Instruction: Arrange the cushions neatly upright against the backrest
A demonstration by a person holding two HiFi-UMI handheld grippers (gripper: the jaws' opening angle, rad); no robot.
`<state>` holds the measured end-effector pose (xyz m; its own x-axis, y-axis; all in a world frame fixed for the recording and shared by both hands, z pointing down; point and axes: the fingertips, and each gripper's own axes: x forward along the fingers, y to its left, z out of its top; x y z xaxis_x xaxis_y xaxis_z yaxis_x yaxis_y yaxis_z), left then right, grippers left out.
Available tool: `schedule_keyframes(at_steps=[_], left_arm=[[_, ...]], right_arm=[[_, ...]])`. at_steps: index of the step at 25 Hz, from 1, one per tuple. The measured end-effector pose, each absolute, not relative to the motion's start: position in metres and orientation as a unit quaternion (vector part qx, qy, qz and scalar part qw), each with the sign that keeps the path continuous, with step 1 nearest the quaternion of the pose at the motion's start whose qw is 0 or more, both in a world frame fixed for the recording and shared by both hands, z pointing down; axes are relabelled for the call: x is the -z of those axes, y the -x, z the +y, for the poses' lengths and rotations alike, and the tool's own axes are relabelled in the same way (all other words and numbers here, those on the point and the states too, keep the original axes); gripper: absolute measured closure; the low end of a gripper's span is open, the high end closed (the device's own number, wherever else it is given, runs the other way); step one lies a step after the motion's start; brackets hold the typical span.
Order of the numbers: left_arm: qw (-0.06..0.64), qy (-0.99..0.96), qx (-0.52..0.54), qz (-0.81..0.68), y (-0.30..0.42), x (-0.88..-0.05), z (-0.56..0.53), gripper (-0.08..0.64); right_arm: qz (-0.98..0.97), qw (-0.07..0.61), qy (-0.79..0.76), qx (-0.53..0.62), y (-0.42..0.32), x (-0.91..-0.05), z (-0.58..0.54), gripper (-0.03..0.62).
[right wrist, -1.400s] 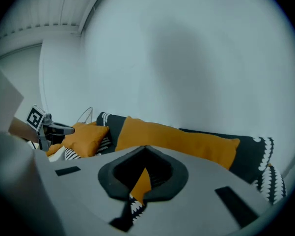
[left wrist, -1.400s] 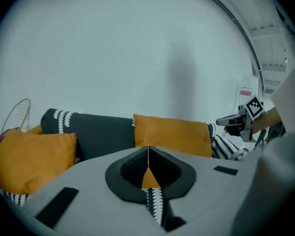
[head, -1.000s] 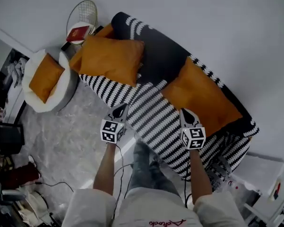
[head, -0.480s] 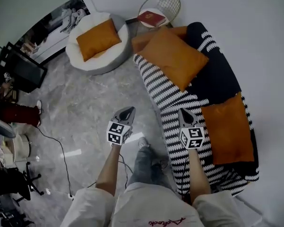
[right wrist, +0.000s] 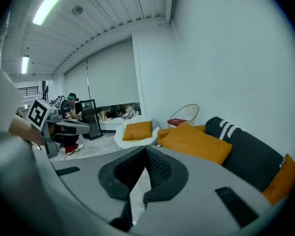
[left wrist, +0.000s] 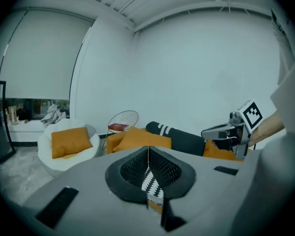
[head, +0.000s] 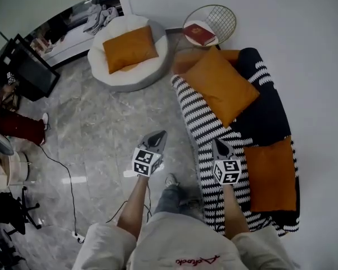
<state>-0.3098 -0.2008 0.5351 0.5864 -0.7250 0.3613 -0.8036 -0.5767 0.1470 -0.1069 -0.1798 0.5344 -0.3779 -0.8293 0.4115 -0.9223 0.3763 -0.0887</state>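
Note:
A sofa with a striped black-and-white seat (head: pixel 205 125) and a dark backrest (head: pixel 264 103) runs down the right. One orange cushion (head: pixel 222 86) leans tilted against the backrest, with another orange cushion (head: pixel 185 61) behind it at the sofa's far end. A third orange cushion (head: pixel 270 173) lies flat at the near end. My left gripper (head: pixel 159 135) hovers over the floor, shut and empty. My right gripper (head: pixel 218 143) is over the seat's front edge, also shut and empty. In the right gripper view the leaning cushion (right wrist: pixel 196 141) is ahead of the closed jaws.
A round white chair (head: pixel 157 66) holding an orange cushion (head: pixel 129 46) stands on the marble floor at the far left. A wire side table (head: pixel 216 18) with a red book (head: pixel 201 34) is by the wall. A dark screen (head: pixel 28 66) and floor cables (head: pixel 67 173) lie left.
The head view has swung left: the sofa has shifted to the right side and more floor and the round chair show. Both grippers stay shut and empty in front of me.

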Motion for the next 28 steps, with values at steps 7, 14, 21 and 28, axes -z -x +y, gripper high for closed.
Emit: schedule_keyframes(at_steps=[7,14,21,28], left_arm=[[0.101,-0.891,-0.120,-0.426,0.318,-0.479,-0.233,0.529],[0.103,-0.896,-0.113,-0.418,0.313,-0.473,-0.252,0.529],[0.110,-0.906,-0.120,-0.390,0.290,-0.478,-0.302,0.529],[0.103,-0.918,-0.146,-0.353,0.241,-0.487,-0.385,0.529]], right_arm=[[-0.805,0.132,-0.566,-0.115,0.114,-0.480,-0.212,0.565],[-0.794,0.124,-0.583,-0.115,0.102,-0.473,-0.224,0.565],[-0.778,0.124,-0.604,-0.122,0.082,-0.479,-0.259,0.565],[-0.750,0.116,-0.636,-0.143,0.029,-0.498,-0.321,0.565]])
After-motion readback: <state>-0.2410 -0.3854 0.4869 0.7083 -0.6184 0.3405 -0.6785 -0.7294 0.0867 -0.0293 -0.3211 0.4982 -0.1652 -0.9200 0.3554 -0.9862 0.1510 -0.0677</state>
